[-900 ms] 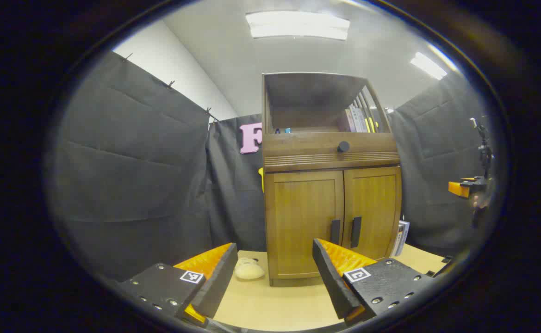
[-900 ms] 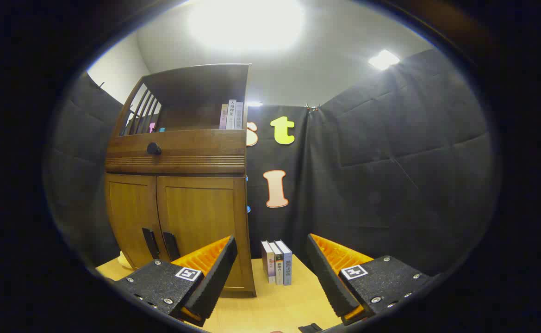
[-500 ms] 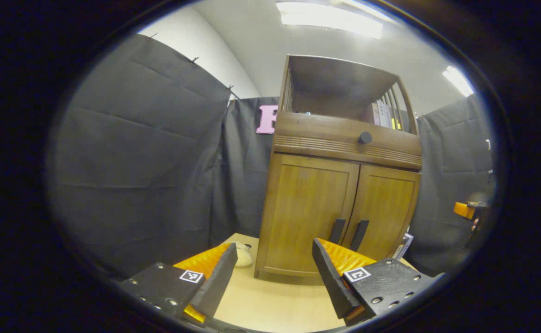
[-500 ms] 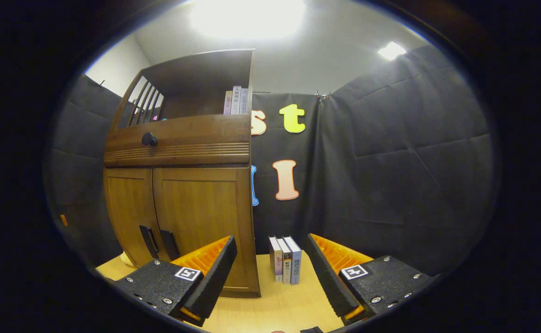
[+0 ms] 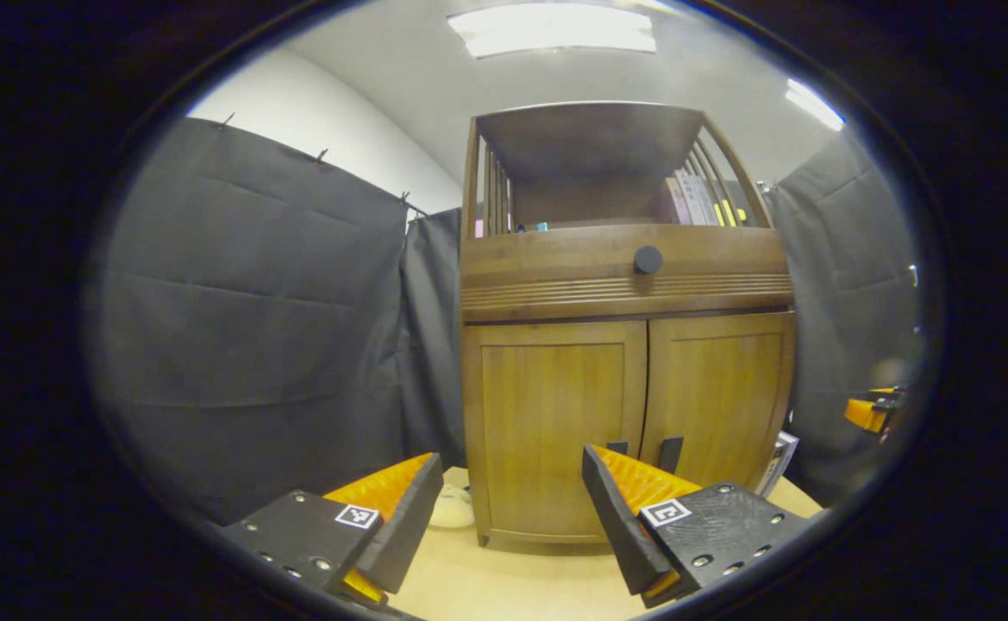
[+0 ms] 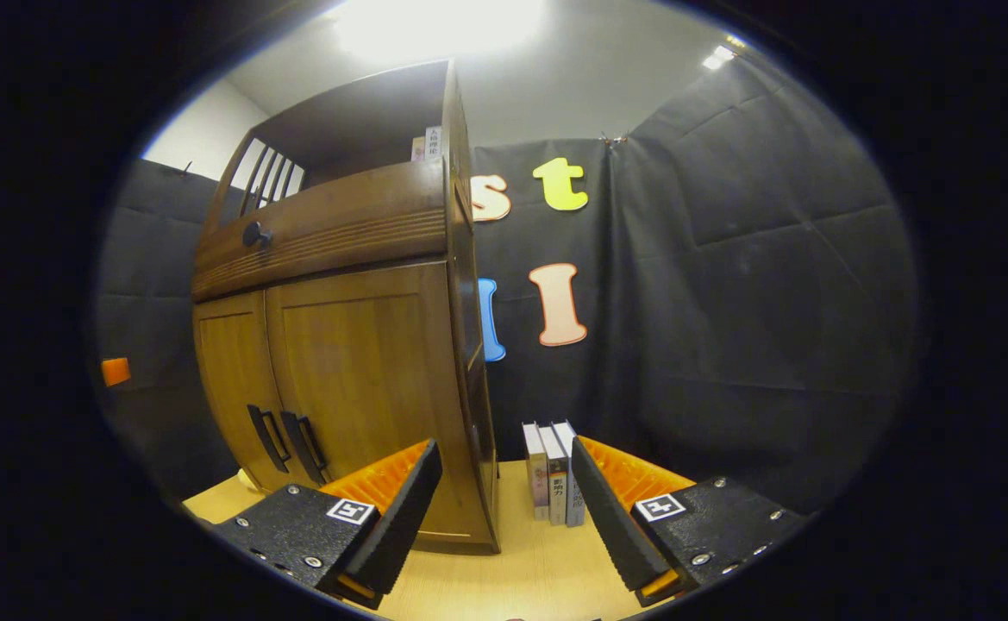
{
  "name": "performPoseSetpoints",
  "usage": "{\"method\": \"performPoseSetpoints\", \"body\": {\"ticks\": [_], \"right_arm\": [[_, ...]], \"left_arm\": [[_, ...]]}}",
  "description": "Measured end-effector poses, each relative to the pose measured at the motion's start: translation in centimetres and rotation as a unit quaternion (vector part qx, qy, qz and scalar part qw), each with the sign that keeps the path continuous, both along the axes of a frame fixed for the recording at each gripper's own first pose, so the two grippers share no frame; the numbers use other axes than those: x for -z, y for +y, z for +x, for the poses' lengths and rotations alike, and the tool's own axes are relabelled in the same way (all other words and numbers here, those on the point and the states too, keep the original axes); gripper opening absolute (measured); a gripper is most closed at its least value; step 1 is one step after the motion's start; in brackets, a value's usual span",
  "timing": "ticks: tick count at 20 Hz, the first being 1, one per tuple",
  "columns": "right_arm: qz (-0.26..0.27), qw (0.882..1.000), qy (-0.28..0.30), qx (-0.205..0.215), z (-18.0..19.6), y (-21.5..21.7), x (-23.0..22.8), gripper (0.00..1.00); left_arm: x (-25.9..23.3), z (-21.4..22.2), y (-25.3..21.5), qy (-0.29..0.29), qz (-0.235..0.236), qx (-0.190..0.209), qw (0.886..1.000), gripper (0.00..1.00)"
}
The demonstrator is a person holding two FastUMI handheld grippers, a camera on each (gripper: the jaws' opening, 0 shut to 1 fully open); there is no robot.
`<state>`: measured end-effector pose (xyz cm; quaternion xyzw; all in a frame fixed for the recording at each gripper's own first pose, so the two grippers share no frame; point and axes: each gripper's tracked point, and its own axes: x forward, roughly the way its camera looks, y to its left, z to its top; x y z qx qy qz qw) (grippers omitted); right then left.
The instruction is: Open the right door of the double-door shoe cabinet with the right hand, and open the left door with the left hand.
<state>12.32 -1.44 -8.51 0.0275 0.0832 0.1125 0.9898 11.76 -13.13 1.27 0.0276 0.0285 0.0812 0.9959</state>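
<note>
Both grippers moved closer to the shoe cabinet [image 5: 624,345] since 0.9 s ago. We see left gripper [image 5: 508,500] and right gripper [image 6: 504,492] spread wide, empty; left door [image 5: 555,431] and right door [image 6: 366,379] closed, dead ahead.

A brown wooden shoe cabinet [image 5: 624,345] is seen standing upright on a light wooden table top [image 5: 504,586]. Both lower doors are shut: the left door [image 5: 555,423] and the right door [image 5: 719,397] lie flush with the cabinet front and meet at its middle. A dark vertical handle is fixed low on each door, just beside that middle seam; the right door's handle [image 5: 669,453] is seen in part. Above the doors a drawer front with a round black knob [image 5: 647,259] is fitted, and over it an open slatted shelf
</note>
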Motion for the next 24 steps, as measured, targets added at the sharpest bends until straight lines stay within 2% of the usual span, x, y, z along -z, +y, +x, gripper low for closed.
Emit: {"method": "performPoseSetpoints", "body": {"ticks": [4, 6, 7, 9, 10, 11, 14, 16, 18, 19, 20, 21, 24], "right_arm": [[-0.034, 0.998, 0.033, -0.033, 0.0, 2.0, 3.6, 0.94], [-0.027, 0.998, 0.037, -0.042, -0.2, 4.1, 3.6, 0.94], [-0.019, 0.998, 0.035, -0.045, -0.1, 5.3, 3.2, 0.94], [-0.009, 0.998, 0.036, -0.046, 0.4, 7.9, 2.6, 0.93], [-0.004, 0.998, 0.035, -0.047, 0.8, 9.3, 2.1, 0.94], [0.002, 0.998, 0.028, -0.05, 1.3, 11.0, 1.3, 0.92], [0.021, 0.998, 0.02, -0.063, 2.4, 15.8, -0.2, 0.94], [0.024, 0.997, 0.011, -0.071, 3.0, 19.0, -1.1, 0.94], [0.021, 0.996, 0.017, -0.081, 3.3, 21.7, -0.9, 0.94], [0.02, 0.996, 0.02, -0.085, 3.5, 23.1, -0.7, 0.93], [0.017, 0.996, 0.023, -0.084, 3.8, 24.1, -0.5, 0.94], [0.016, 0.996, 0.024, -0.081, 3.9, 24.9, -0.2, 0.94], [0.021, 0.996, 0.028, -0.079, 3.7, 27.4, 0.2, 0.92]], "left_arm": [[4.1, 0.3, -2.3, 0.034, -0.007, 0.004, 0.999, 0.93], [5.3, 1.0, -2.1, 0.049, -0.013, 0.007, 0.999, 0.96], [6.1, 1.3, -2.0, 0.054, -0.011, 0.008, 0.998, 0.93], [6.9, 2.6, -0.9, 0.058, -0.018, 0.014, 0.998, 1.0], [7.0, 3.2, -0.4, 0.059, -0.026, 0.021, 0.998, 1.0], [7.0, 3.6, 0.3, 0.052, -0.027, 0.028, 0.998, 1.0], [6.5, 3.1, 3.9, 0.038, -0.009, 0.025, 0.999, 0.99], [6.9, 2.7, 5.9, 0.038, -0.014, 0.028, 0.999, 0.99], [8.1, 2.3, 8.4, 0.043, -0.021, 0.025, 0.999, 0.99], [8.6, 1.9, 9.9, 0.041, -0.021, 0.018, 0.999, 0.93], [8.4, 1.6, 11.3, 0.034, -0.019, 0.011, 0.999, 0.96], [8.5, 1.5, 12.4, 0.029, -0.019, 0.01, 0.999, 0.93], [10.4, 1.3, 14.5, 0.037, -0.027, 0.022, 0.999, 0.94]]}}
